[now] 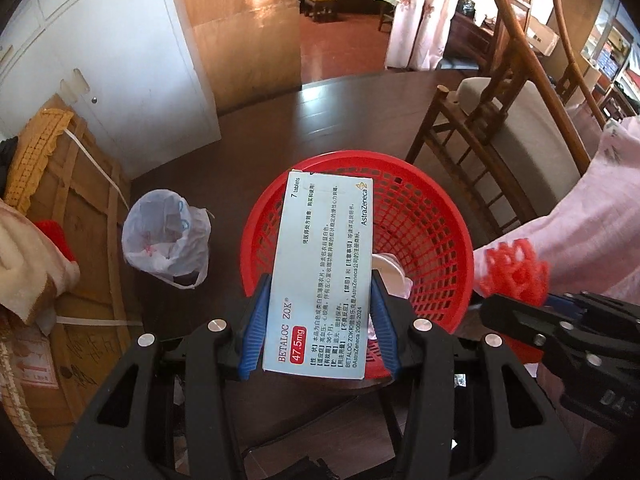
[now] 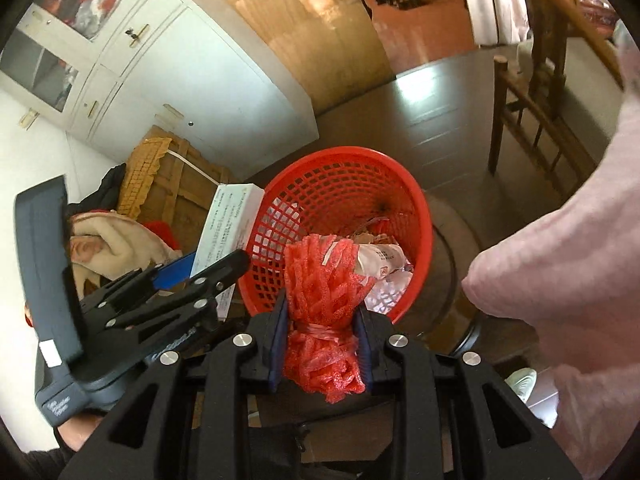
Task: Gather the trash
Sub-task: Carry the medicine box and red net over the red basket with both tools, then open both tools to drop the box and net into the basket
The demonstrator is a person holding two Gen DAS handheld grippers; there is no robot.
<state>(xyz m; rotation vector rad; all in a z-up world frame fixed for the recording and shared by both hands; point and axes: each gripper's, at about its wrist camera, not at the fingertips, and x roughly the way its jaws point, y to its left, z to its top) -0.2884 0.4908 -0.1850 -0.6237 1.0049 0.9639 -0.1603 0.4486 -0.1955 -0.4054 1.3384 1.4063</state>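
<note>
Medicine box (image 1: pixel 320 276), flat white carton, is clamped across its width by the left gripper (image 1: pixel 320 320), blue pads (image 1: pixel 256 320) pressing both long edges; it sticks out forward, far end over the near-left rim of the red basket (image 1: pixel 436 240). Held by the edges so it likely just drops flat when the jaws part. The right gripper (image 2: pixel 322 340) is clamped on a red foam net (image 2: pixel 320 280), a squashy mesh sleeve tied in the middle, pads pinching that tied waist, probably because the loose ends give nothing firm to bite. The net hangs over the basket's near rim, tip pointing in. Both pieces sit above or at the rim, not yet inside, so I judge this the drop step for two items at once. The basket stands on the dark table (image 1: pixel 340 120) and already holds white paper scraps (image 2: pixel 380 264) and wrappers at the bottom. On the table left of the basket sits a crumpled plastic bag (image 1: pixel 168 236), likely more trash left to collect. A wooden chair (image 1: pixel 500 152) stands to the far right, a pink sleeve (image 2: pixel 560 264) at right.
</note>
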